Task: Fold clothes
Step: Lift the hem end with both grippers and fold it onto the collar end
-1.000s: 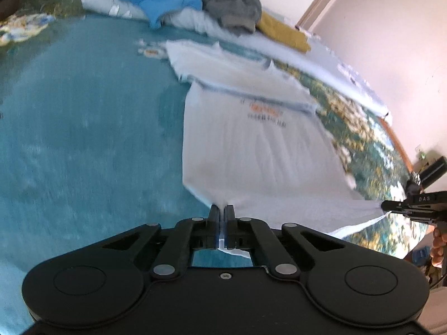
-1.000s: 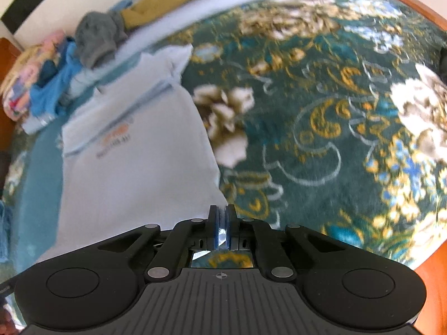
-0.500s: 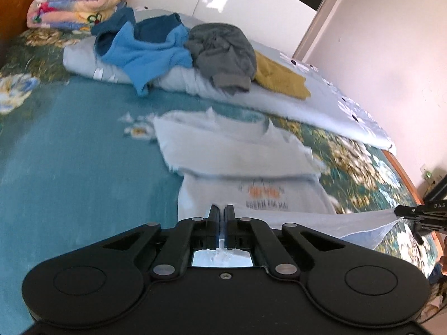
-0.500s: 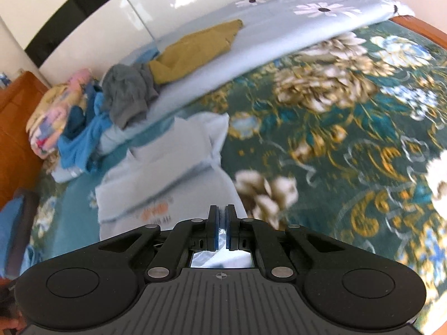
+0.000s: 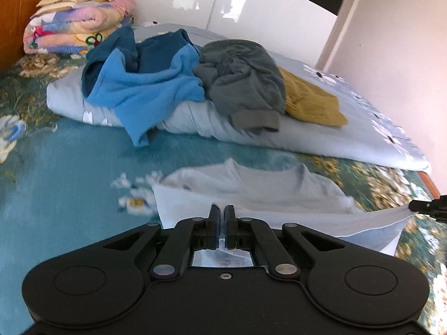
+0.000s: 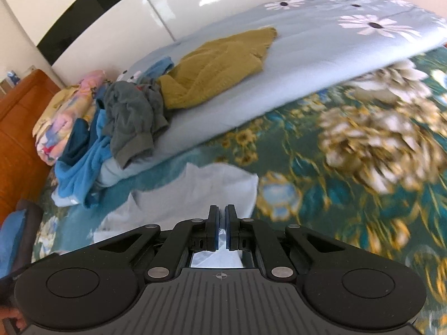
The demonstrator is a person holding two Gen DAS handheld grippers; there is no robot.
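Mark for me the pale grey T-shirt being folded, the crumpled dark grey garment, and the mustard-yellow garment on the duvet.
pale grey T-shirt (image 5: pixel 251 189): left wrist view, upper body below the collar.
crumpled dark grey garment (image 5: pixel 243 75): left wrist view, middle of the heap.
mustard-yellow garment (image 6: pixel 220 61): right wrist view, centre of the fabric.

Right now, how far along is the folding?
Mid-fold on the first piece. Both the left gripper and right gripper are shut on the pale blue T-shirt's hem, carrying it toward the collar. Left: the blue fleece, grey sweatshirt and mustard garment lie unfolded.
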